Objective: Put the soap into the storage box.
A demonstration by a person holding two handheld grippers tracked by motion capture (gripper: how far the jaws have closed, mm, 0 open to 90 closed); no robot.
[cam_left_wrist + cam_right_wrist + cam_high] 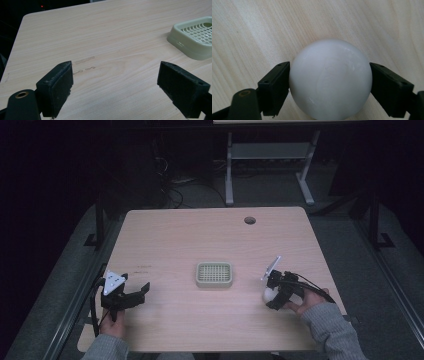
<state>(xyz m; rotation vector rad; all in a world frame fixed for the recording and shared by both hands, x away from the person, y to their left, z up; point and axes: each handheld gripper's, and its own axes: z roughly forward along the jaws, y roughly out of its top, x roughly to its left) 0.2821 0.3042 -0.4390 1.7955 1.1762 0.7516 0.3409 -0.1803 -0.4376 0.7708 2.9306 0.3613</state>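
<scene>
Over by the table's [165, 227] near left corner the left gripper [131, 296] is just idling, jaws spread wide with nothing between them. The pale green soap dish [214, 274] is sitting mid-table, a bit toward the near edge. Near the right edge, the right gripper [270, 296] is clamping the white ball [330, 78], both pads touching its sides. I'd say squeeze across the widest part and keep it level while lifting toward the dish, since round stuff loves squirting out.
</scene>
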